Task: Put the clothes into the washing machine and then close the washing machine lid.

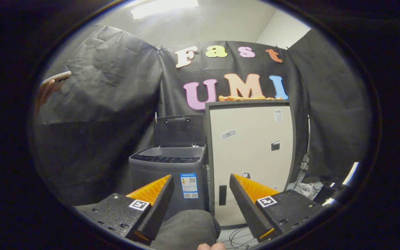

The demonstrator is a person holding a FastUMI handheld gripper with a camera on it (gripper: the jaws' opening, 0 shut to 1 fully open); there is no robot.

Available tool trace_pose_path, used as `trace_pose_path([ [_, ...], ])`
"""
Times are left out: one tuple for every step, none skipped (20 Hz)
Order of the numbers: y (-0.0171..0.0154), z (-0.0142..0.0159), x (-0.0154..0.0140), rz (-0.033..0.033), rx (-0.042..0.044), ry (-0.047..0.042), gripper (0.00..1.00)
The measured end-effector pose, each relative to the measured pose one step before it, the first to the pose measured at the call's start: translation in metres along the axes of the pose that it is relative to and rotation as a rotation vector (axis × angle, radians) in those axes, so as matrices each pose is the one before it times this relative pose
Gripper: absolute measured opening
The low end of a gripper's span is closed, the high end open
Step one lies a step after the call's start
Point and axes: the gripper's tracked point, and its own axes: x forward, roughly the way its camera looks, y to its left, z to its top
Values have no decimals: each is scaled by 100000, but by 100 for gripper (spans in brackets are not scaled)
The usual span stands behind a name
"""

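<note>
Tongs [201,199] stood open, empty. Orange clothes [247,98] lay atop cabinet [252,146], right of open-lidded washing machine [168,163]. Advice: reach high, pinch a fold.

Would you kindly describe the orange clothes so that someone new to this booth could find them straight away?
Start at the tall beige cabinet beyond the open fingers of the gripper, right of the dark grey washing machine with its lid up. The orange clothes lie crumpled along the cabinet's top edge. They are the only soft, bright thing up there; all else nearby is hard, grey or beige.
</note>
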Motion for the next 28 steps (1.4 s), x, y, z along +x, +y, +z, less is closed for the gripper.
trace_pose_path([
  [-81, 363, 48, -232, -532, -324, 97],
  [-102, 306, 160, -178, -443, -161, 97],
  [37, 357, 171, 343, 137, -224, 97],
  [-40, 334, 165, 115, 309, -485, 97],
  [-32, 454, 192, -9, 330, -588, 97],
  [68, 419, 310, 318, 451, -485, 97],
  [-63, 389, 255, -4, 113, -236, 97],
  [-41, 415, 179, -8, -211, -433, 97],
  [66, 526, 313, 124, -417, -363, 97],
  [-25, 428, 314, 25, -676, -118, 97],
  [-67, 401, 314, -21, -653, -46, 97],
  [-69, 336, 315, -4, -305, -82, 97],
  [13, 417, 384, 122, 162, -3, 97],
  [-22, 333, 389, 215, 400, -116, 97],
  [-55, 405, 379, 64, 319, -304, 97],
  [-195, 379, 368, -187, 293, -102, 97],
  [-200, 431, 365, -185, 269, 267, 97],
  [-139, 362, 383, -267, -4, 141, 97],
  [-274, 534, 385, -321, -175, -224, 97],
  [-169, 407, 420, -183, 16, 21, 97],
  [-121, 409, 409, 117, 47, 45, 97],
  [-137, 403, 340, 5, -119, 188, 97],
  [-170, 484, 318, -55, -290, -20, 97],
  [-182, 476, 272, -162, -297, -373, 97],
  [-282, 472, 478, -258, -237, -264, 97],
  [-227, 326, 463, -119, -299, 234, 97],
  [-225, 269, 435, -49, -442, 870, 97],
  [-217, 271, 386, -27, -478, 559, 97],
])
